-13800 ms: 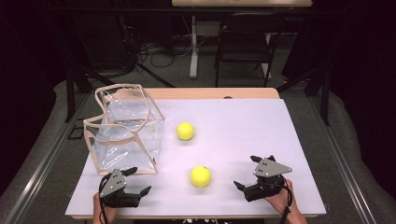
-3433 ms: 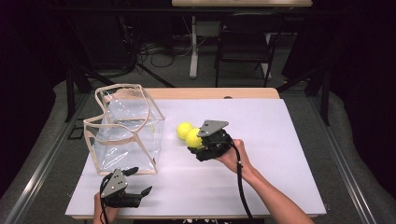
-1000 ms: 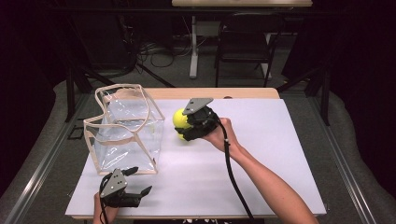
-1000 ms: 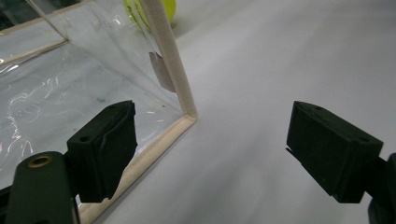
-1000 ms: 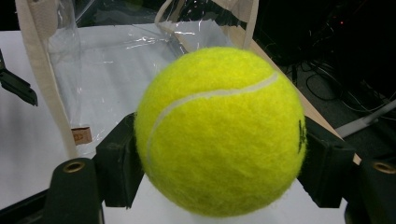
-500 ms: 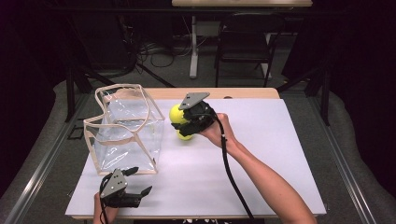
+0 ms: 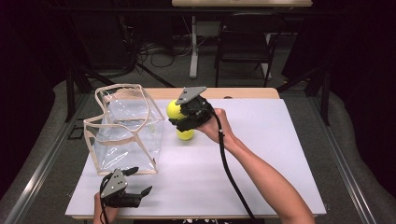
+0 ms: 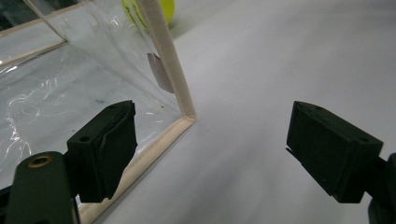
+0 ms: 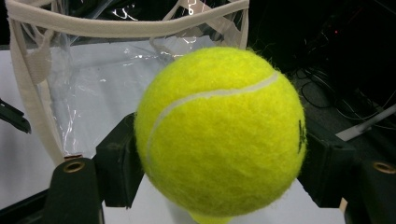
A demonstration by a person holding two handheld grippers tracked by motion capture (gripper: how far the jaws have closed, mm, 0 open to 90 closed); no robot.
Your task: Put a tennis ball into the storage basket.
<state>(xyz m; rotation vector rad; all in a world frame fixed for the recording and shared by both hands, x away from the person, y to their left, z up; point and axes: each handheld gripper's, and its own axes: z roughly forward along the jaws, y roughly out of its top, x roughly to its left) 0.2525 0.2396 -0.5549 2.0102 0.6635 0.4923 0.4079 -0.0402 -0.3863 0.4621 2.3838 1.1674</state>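
My right gripper (image 7: 177, 112) is shut on a yellow tennis ball (image 7: 174, 109) and holds it in the air just right of the clear bag's (image 7: 123, 126) open top. In the right gripper view that tennis ball (image 9: 222, 130) sits between both black pads, with the clear bag's rim (image 9: 126, 28) behind it. A second tennis ball (image 7: 185, 134) lies on the white table (image 7: 261, 154) directly under the gripper. My left gripper (image 7: 135, 186) rests open near the table's front left edge. In the left gripper view its jaws stand wide apart around the bag's front corner (image 8: 184, 119), gripping nothing.
The clear bag with beige trim stands upright at the table's left. A chair (image 7: 245, 46) and cables lie on the floor beyond the far edge. The person's right forearm (image 7: 266, 182) crosses the table's middle.
My right gripper has carried the tennis ball a little left and up toward the bag's top. The left gripper has stayed in place.
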